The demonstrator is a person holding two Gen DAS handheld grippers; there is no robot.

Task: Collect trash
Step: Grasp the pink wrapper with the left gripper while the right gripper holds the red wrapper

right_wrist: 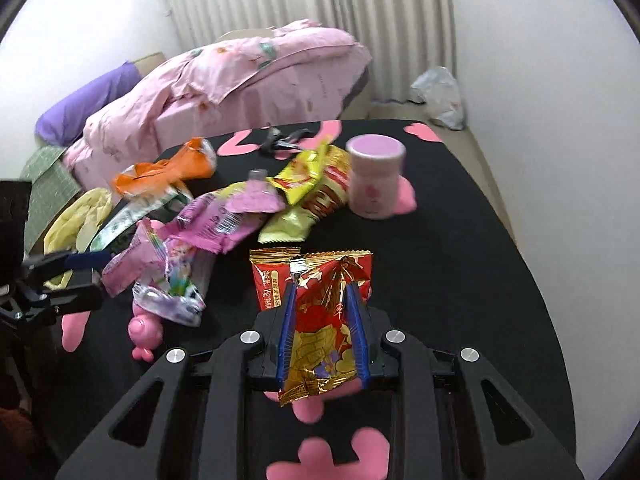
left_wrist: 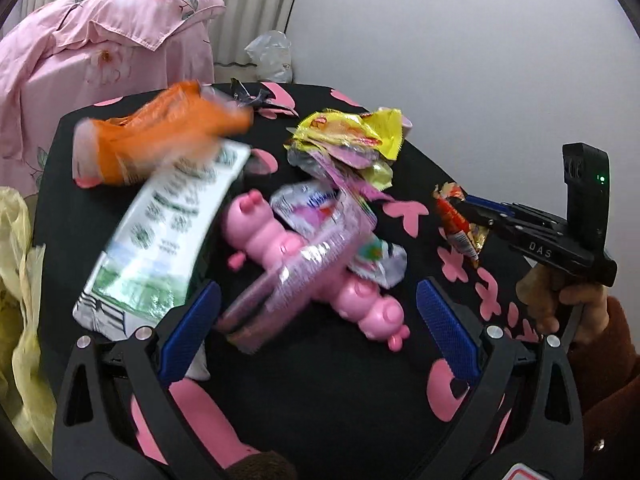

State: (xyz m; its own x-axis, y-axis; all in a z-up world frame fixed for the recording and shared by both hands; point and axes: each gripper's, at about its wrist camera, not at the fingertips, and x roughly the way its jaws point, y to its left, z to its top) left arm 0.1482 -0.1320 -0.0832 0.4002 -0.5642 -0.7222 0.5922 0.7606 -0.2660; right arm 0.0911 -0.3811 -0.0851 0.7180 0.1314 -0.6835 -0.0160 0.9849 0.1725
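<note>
My right gripper (right_wrist: 323, 284) is shut on a red and gold snack wrapper (right_wrist: 320, 332), held above the black table (right_wrist: 460, 260). The left wrist view shows that gripper (left_wrist: 466, 210) at the right with the same wrapper (left_wrist: 456, 228) in it. My left gripper (left_wrist: 316, 320) is open wide over a pile of trash: a purple wrapper (left_wrist: 280, 292) and a pink pig toy (left_wrist: 276, 240) lie below its spread pads. An orange wrapper (left_wrist: 160, 136), a green and white packet (left_wrist: 160, 240) and yellow wrappers (left_wrist: 348, 140) lie around them. In the right wrist view the left gripper (right_wrist: 92, 280) is at the left edge.
A pink and white jar (right_wrist: 374, 176) stands at the back of the table, with a black hair clip (right_wrist: 284, 140) behind the pile. A yellow plastic bag (left_wrist: 16, 280) hangs off the table's left side. A bed with a pink quilt (right_wrist: 240, 80) is behind, and a white bag (right_wrist: 440, 96) lies on the floor.
</note>
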